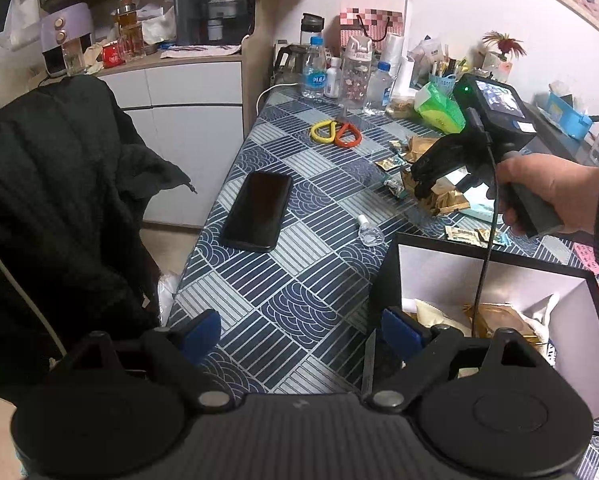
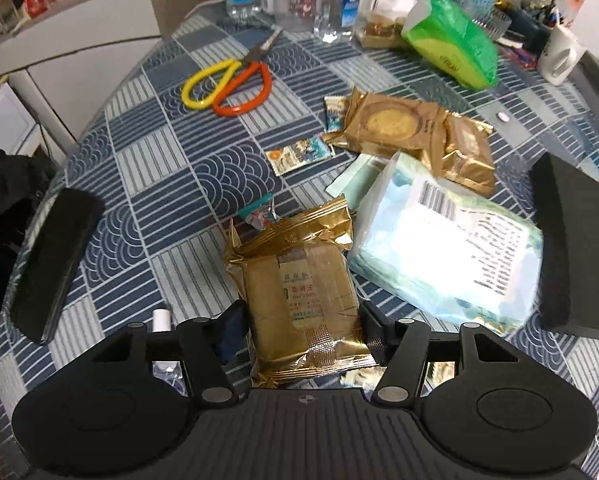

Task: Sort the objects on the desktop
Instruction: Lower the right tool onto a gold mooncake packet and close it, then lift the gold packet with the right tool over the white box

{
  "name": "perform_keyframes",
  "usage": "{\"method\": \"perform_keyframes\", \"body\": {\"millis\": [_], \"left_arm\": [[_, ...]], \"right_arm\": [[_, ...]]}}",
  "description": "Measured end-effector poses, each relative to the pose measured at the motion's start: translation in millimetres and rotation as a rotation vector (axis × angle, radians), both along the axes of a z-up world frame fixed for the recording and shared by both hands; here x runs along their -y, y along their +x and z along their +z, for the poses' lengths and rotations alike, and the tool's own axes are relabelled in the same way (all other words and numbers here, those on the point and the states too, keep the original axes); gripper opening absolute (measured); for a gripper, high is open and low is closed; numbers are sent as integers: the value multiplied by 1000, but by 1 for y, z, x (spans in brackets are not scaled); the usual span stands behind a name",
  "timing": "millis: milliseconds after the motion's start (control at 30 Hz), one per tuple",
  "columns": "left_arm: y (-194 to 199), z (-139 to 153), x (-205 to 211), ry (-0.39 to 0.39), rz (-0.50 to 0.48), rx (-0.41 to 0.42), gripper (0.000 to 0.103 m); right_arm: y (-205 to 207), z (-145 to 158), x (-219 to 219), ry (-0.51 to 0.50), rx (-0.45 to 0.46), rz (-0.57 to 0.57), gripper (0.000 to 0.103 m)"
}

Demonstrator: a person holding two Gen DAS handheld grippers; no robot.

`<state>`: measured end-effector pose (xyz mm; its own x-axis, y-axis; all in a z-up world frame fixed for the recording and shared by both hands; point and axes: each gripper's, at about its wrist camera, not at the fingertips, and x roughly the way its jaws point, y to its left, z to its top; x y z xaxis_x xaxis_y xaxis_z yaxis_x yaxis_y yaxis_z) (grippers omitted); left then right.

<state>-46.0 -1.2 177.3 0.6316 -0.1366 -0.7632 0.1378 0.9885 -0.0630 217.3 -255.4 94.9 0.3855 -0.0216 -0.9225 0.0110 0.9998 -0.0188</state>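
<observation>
A crinkled gold foil packet is gleaming glossily; at ten o'clock, smooth plastic-handled scissors are lying on patterned tablecloth.

Open patterned tablecloth between flat black phone and black-rimmed white box. Beyond, blocked by yellow-and-orange-handled scissors, scattered gold foil packets, clear plastic bottles along the back.

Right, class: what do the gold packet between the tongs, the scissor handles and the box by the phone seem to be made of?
Gold packet: probably metallised plastic film, glossy; it crinkles and glints, with crimped sealed ends.
Scissor handles: metal blades, handles apparently coated in smooth yellow and orange plastic.
Box: likely stiff card, matt black outside, white inside, with straight thin walls.
</observation>
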Motion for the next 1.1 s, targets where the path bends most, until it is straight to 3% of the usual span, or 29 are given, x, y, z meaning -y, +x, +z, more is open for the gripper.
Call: {"method": "perform_keyframes", "body": {"millis": [600,1100], "left_arm": [[-50,38,10,-11,-89,104,103],[-90,54,17,-11,-160,164,103]], "right_arm": [[-89,84,24,21,135,-78,59],[-179,124,37,38,227,-150,59]]}}
